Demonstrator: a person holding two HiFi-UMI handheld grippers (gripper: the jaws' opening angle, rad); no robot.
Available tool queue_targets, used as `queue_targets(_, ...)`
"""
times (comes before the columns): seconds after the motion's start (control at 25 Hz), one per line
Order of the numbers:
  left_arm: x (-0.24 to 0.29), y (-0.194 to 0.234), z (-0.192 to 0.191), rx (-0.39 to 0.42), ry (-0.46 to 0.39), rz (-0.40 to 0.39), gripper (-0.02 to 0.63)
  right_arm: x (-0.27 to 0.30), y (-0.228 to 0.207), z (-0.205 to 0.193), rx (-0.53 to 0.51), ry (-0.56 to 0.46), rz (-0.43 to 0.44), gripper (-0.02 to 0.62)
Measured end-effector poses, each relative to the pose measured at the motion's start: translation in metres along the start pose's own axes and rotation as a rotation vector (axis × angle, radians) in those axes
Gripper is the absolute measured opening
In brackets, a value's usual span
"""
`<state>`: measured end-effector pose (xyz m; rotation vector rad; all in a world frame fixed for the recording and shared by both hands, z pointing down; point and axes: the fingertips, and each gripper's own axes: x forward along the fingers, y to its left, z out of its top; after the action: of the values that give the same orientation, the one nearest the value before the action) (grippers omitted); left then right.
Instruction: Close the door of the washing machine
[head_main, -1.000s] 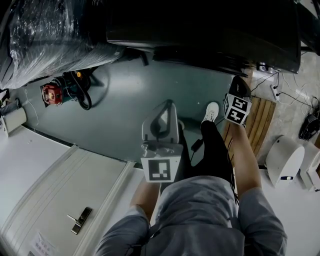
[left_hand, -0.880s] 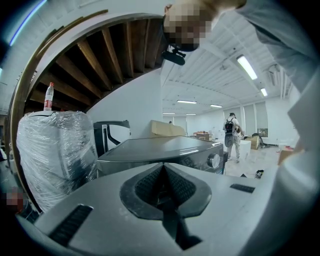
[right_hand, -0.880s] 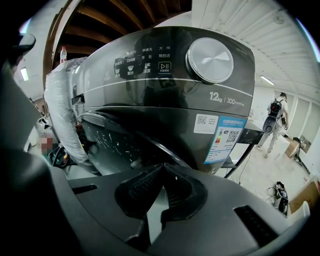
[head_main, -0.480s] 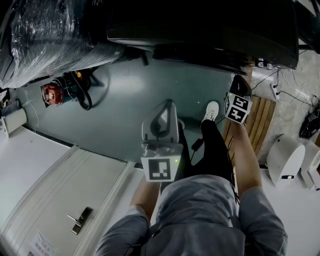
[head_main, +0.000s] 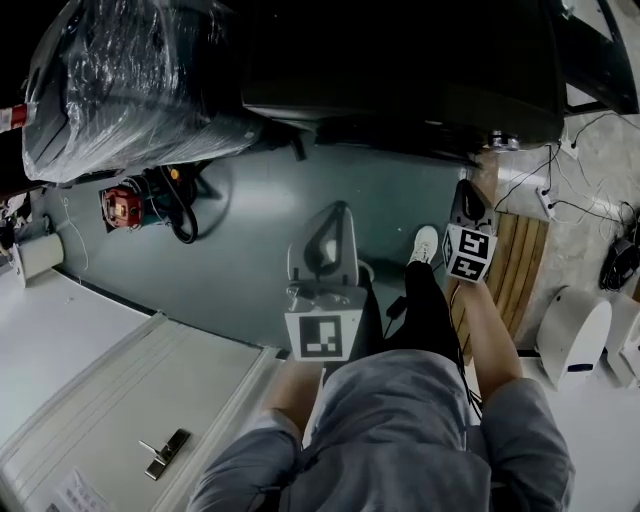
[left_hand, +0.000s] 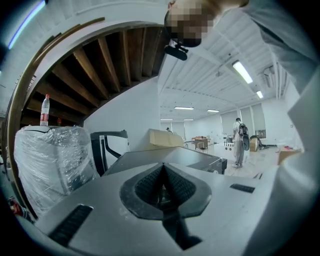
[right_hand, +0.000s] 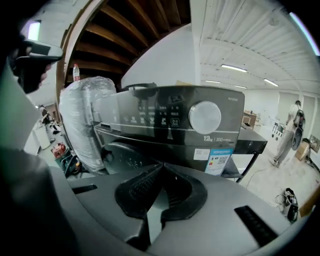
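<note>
While both pairs of fingers sit together, tips meeting and nothing caught between them, neither tool has any contact with the machine

Left gripper (left_hand: 162, 169): pads pressed tip to tip, empty. It points up and past the plastic-wrapped bundle (left_hand: 52, 160) into the open hall, not at the target.

Right gripper (right_hand: 162, 167): tips touching, a slit lower down between the pads, empty. It points at the washing machine (right_hand: 170, 125), which stands directly ahead, control strip and round dial (right_hand: 205, 117) above the tips.

Door (right_hand: 122, 156): dark round panel under the control strip, ahead and left of the right tips, apart from them. Too dark to say whether it is ajar or already seated.

From the head view I stand facing the dark machine across a strip of green floor (head_main: 260, 230), both tools held low before me.

Step judged: approach, before any push. Next move calls for bringing the right tool forward and left onto the door's face, then one firm press toward the drum; closed tips suit that, so no need to open them
</note>
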<state>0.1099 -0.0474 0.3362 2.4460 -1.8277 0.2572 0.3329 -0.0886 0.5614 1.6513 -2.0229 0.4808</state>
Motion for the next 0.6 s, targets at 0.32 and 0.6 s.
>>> queue_targets(0.32,-0.015,0.004,0.055,0.005,-0.053,-0.016,-0.003,-0.080,0.018,0.079,-0.003,-0.143,0.063,0.000)
queue_targets(0.6,-0.034,0.001,0.083,-0.003,-0.070,-0.031,-0.003,-0.137,0.027,0.156,0.026,-0.307,0.062,0.000)
